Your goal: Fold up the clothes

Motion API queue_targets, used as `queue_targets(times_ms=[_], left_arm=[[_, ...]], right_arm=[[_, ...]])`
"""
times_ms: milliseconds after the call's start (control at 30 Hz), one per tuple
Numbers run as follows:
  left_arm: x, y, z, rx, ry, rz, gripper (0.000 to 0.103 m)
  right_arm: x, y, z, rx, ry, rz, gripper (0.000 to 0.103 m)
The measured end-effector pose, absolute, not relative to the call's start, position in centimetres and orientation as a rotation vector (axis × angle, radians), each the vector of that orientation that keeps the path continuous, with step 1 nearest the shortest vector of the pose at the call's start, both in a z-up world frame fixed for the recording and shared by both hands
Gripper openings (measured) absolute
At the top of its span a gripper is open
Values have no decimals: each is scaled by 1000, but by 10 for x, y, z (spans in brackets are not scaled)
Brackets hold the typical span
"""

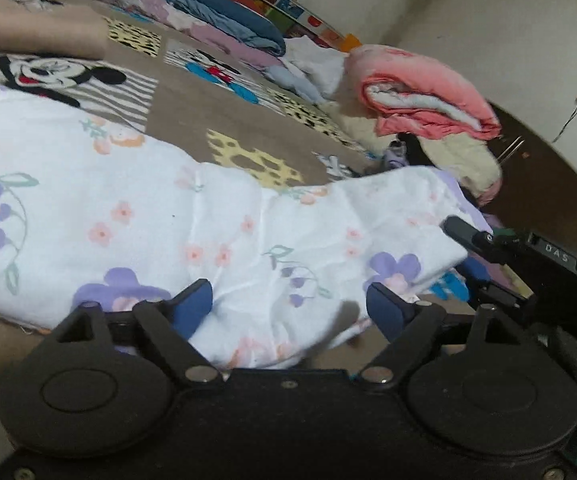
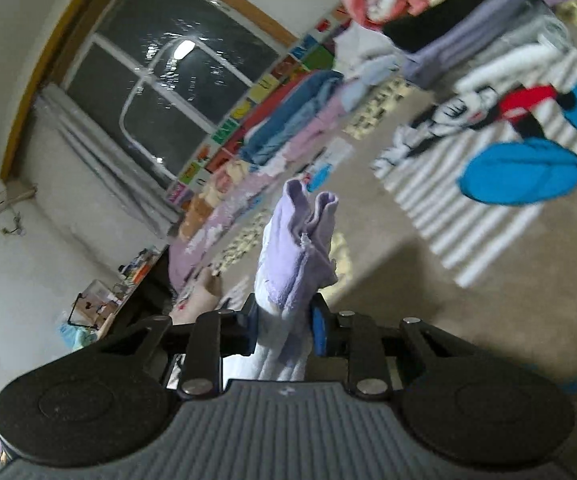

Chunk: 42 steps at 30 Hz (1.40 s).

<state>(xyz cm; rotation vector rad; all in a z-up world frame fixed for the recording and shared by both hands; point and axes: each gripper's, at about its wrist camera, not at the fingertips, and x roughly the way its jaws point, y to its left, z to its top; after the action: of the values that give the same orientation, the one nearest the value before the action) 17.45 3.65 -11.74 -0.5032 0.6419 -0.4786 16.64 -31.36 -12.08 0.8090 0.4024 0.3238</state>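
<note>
A white garment with pink and purple flowers (image 1: 128, 216) lies spread on the brown Mickey Mouse bed cover (image 1: 192, 104). My left gripper (image 1: 290, 306) is open, its blue pads on either side of a bunched fold at the garment's near edge. My right gripper (image 2: 284, 326) is shut on the garment's purple hem (image 2: 304, 240), which sticks up between the pads. The right gripper also shows in the left wrist view (image 1: 464, 232), at the garment's right end.
A folded pink blanket (image 1: 424, 96) on a pile of clothes sits at the bed's right end. Folded blue and lilac bedding (image 1: 224, 12) lines the far side by a colourful headboard. A window (image 2: 168, 92) and wall are behind.
</note>
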Motion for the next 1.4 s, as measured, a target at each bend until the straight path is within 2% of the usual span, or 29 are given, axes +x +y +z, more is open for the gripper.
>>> queue_targets(times_ms=[333,700,1000,1400], left_arm=[[167,134,-110,-862,562,-405,85],[145,225,-117,-1177,461,-358,85],[142,257,-126,-1372,408,-398,85],[149,286,-129,-1388,372,-318,85]], right_arm=[[163,-263,-57,680,331,404,25],[172,-144,-14,437,333,551,24],[176,-33,-22,124,392,618,24],[155,61,-55,-246,389,620,24]])
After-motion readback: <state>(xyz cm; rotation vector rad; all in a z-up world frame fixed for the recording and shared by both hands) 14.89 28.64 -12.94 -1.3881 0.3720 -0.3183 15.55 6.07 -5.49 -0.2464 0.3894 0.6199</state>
